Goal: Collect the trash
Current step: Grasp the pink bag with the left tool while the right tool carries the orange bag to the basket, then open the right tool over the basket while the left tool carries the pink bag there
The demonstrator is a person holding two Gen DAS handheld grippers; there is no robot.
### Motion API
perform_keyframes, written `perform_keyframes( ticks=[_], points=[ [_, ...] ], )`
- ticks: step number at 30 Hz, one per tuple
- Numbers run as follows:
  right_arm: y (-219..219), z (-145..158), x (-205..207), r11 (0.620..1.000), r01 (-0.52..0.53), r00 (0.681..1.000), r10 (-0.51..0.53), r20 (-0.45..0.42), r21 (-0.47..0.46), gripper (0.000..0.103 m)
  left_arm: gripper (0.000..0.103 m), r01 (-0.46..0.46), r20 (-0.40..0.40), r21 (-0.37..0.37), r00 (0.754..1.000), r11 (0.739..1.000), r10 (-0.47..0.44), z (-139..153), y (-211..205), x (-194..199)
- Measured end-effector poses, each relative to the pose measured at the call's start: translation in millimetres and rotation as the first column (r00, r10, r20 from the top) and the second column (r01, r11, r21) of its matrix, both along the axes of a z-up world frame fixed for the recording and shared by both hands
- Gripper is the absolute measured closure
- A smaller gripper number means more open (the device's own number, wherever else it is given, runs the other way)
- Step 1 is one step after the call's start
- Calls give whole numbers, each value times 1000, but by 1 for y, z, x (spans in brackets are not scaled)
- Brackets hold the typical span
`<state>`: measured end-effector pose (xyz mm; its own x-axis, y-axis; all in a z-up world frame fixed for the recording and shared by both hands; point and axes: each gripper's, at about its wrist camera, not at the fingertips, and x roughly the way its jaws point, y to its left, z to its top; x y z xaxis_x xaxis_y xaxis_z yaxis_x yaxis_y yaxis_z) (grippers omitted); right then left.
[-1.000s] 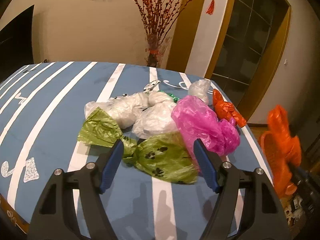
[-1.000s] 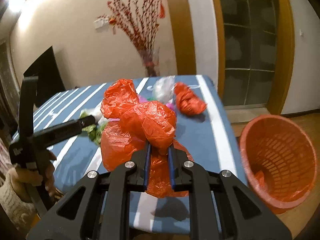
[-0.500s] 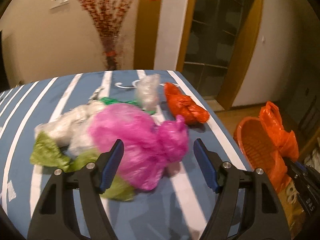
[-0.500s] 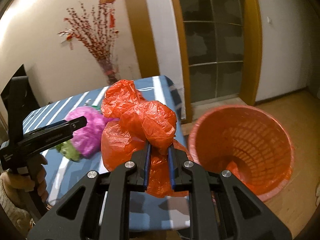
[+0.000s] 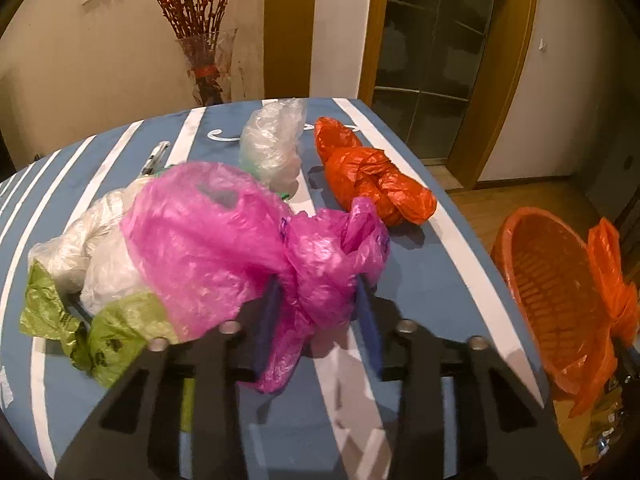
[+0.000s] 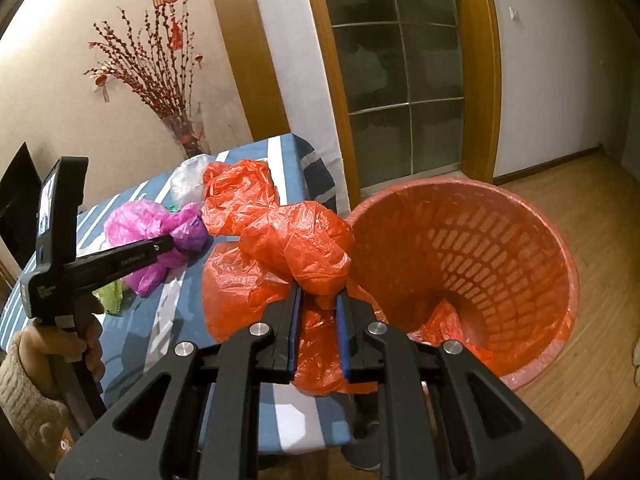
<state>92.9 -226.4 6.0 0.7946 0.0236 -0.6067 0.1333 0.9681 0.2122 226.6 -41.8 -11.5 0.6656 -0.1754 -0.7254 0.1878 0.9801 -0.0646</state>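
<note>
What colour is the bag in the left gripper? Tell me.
Pink bag, its knot between the left gripper pads; clearest in the left wrist view.

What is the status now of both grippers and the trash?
Left gripper just closing on crumpled pink plastic bag. Right gripper shut on crumpled orange plastic bag, beside orange slotted plastic basket. Nothing in the way.

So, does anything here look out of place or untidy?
Yes. Crumpled plastic bags lie loose on the striped table: a pink bag, an orange bag, a clear bag, white and green ones. They are trash not yet in the orange basket standing on the floor beside the table.
</note>
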Motion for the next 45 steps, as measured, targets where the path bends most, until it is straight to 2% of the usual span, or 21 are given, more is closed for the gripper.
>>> perform_keyframes(
  ticks=[4,17,30,37,45],
  points=[
    [-3,0,-1,1000,8,1000,-8,-2,-2,88,79,13,16,-39,1000,999,-13,2,3,-2],
    [-18,10,-12,997,66,997,-65,40,-26,88,79,90,85,-140,993,986,-79,37,0,-36],
    [-54,18,-24,967,246,968,-242,67,-69,88,79,261,129,-176,962,949,-240,54,-63,-66],
    [-74,16,-27,942,328,944,-323,72,-72,88,79,334,116,-202,942,921,-316,48,-99,-70],
    [-95,10,-25,926,376,926,-372,70,-47,88,79,397,96,-218,918,892,-385,38,-136,-70]
  ],
)
